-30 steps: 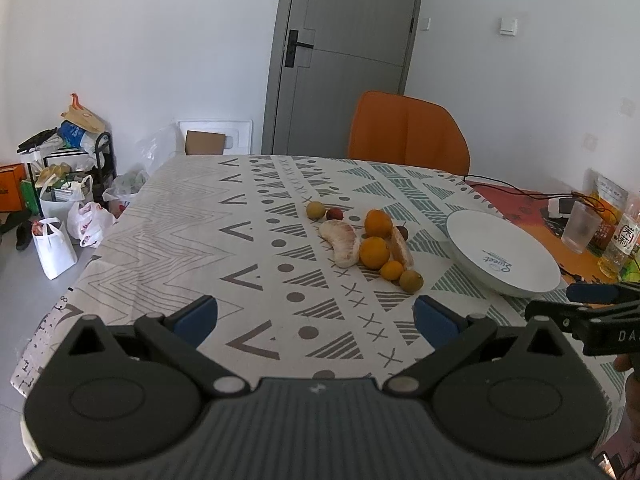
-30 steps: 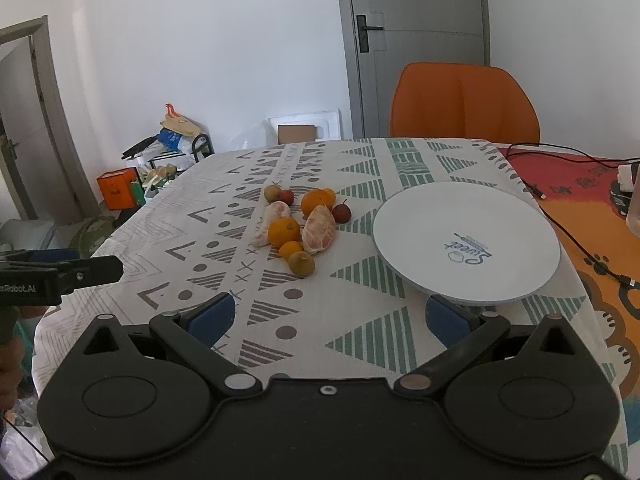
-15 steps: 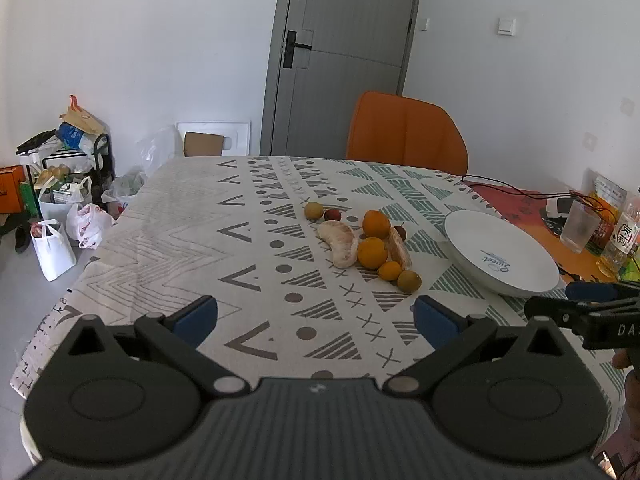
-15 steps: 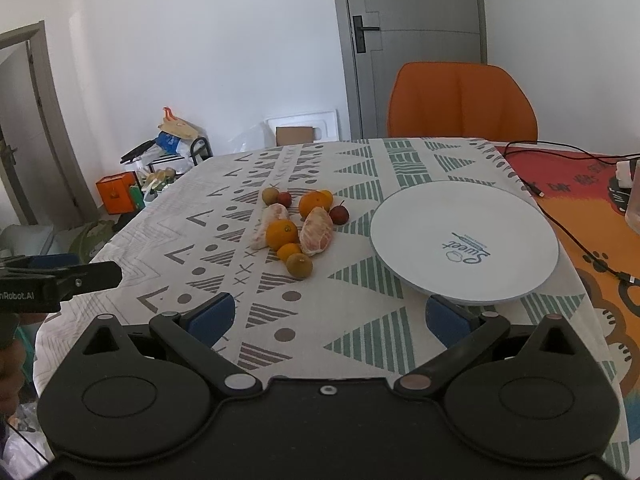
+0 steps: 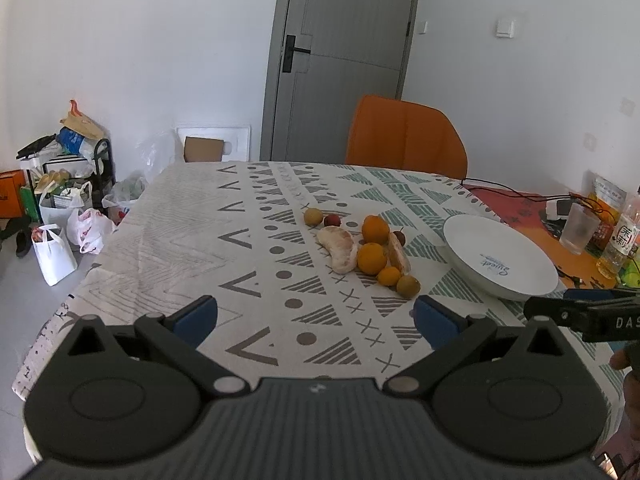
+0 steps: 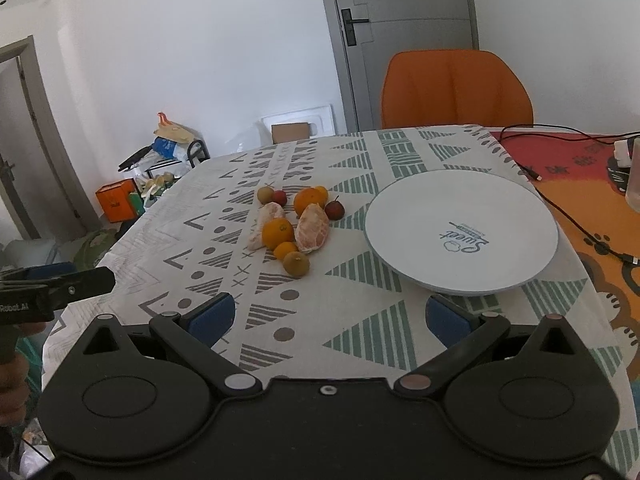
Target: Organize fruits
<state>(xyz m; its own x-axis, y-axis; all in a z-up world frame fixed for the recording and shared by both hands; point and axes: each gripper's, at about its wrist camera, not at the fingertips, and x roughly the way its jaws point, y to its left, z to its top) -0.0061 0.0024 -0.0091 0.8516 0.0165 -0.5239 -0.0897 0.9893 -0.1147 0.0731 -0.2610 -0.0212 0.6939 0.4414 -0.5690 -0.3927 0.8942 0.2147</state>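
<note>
Fruit lies in a cluster mid-table: several oranges (image 5: 372, 258) (image 6: 277, 233), two peeled pomelo segments (image 5: 340, 249) (image 6: 313, 228), small red fruits (image 5: 332, 221) (image 6: 334, 210) and brownish round fruits (image 5: 408, 286) (image 6: 296, 264). To its right rests a white plate (image 5: 520, 280) (image 6: 420, 216) with nothing on it. My left gripper (image 5: 316, 318) hovers open over the near table edge, well short of the fruit. My right gripper (image 6: 328, 316) is open too, nothing between its blue pads, near the front edge between fruit and plate.
A patterned tablecloth (image 5: 248, 240) covers the table. An orange chair (image 5: 404, 136) stands at the far side. Cables (image 6: 576, 220), a cup (image 5: 578, 232) and a bottle (image 5: 622, 240) sit at the right. Bags (image 5: 60, 216) clutter the floor on the left.
Both grippers have drifted only slightly; the views are nearly the same. The fruit and plate have not moved.
</note>
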